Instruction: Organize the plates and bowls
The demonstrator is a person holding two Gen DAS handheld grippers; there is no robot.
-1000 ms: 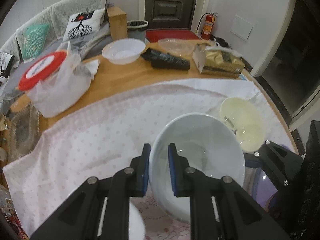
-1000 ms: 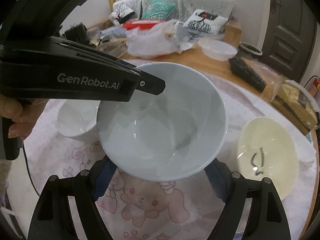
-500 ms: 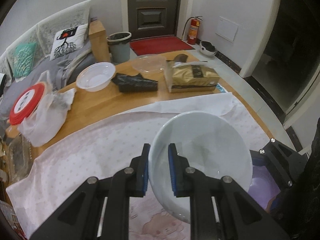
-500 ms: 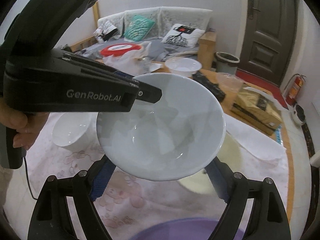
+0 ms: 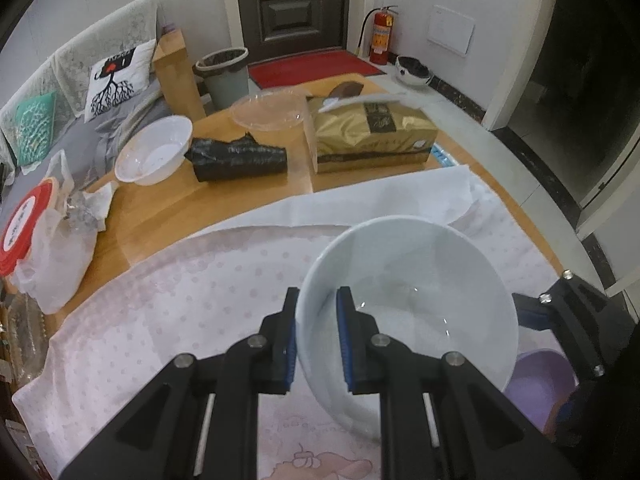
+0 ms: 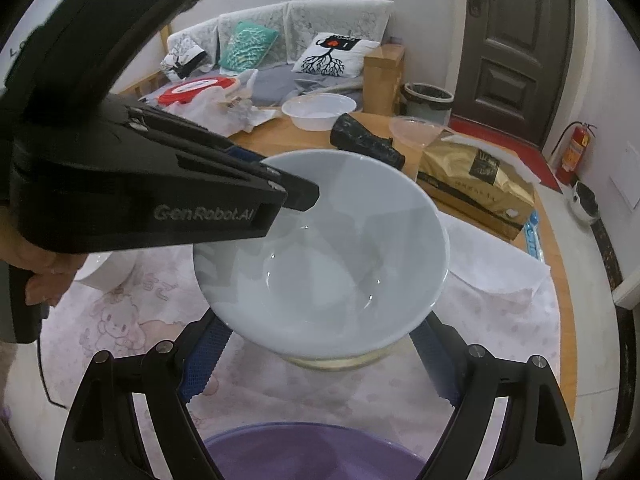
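"GenRobot.AI" left gripper [image 5: 316, 340] on white bowl [image 5: 416, 304]

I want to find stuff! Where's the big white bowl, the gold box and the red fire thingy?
white bowl [image 5: 420, 292], left wrist view, inside wall.
gold box [image 5: 372, 136], left wrist view, front face.
fire extinguisher [image 5: 382, 34], left wrist view, red body.

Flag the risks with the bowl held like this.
1. The left gripper pinches only the rim of the bowl; tilted, it might slip or pivot.
2. The right gripper stands open under the bowl, so a drop may not be caught.
3. The cream bowl lies directly below; lowering fast could chip both.
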